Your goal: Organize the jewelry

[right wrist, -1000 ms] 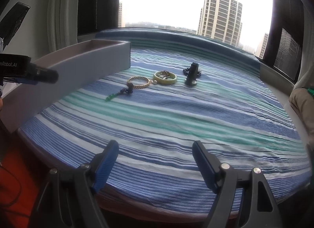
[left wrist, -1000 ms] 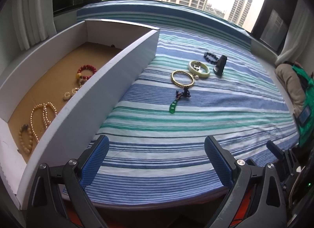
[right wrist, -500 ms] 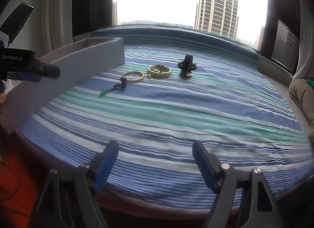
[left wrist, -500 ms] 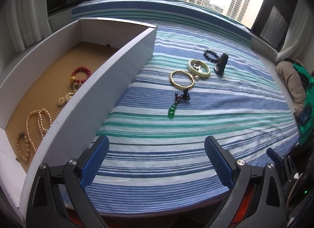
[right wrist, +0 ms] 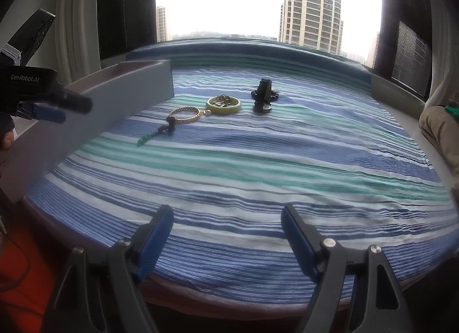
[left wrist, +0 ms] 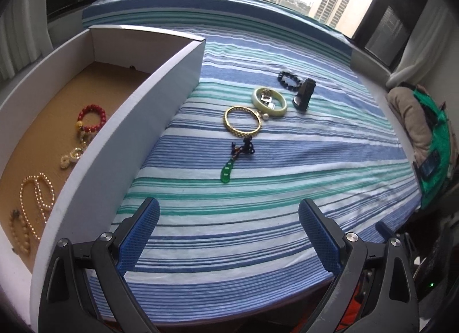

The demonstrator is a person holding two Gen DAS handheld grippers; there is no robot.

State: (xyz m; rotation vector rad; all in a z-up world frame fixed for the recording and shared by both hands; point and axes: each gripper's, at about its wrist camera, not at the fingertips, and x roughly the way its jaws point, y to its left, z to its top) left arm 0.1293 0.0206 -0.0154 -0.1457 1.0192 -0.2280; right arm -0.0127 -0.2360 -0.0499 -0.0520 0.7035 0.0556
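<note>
Striped woven cloth [left wrist: 287, 178]; gold bangle [left wrist: 242, 122], pale jade ring [left wrist: 269, 101]; left gripper [left wrist: 228, 232], right gripper [right wrist: 226, 235] both spread, empty.

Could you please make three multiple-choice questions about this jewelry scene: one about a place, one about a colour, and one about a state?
1. Where does the red bead bracelet lie?
A. Inside the white box
B. On the striped cloth
C. Between the fingers of the left gripper

2. What colour is the pendant that lies nearest to the left gripper?
A. Red
B. Green
C. White

3. In what state is the right gripper?
A. Shut on the gold bangle
B. Shut and empty
C. Open and empty

Answers:
1. A: the bracelet rests on the brown floor of the box, beside the pearl strand.
2. B: the pendant shows green against the striped cloth, in front of the gold bangle.
3. C: its fingers stand wide apart with only cloth between them, and the bangle lies far ahead.
</note>
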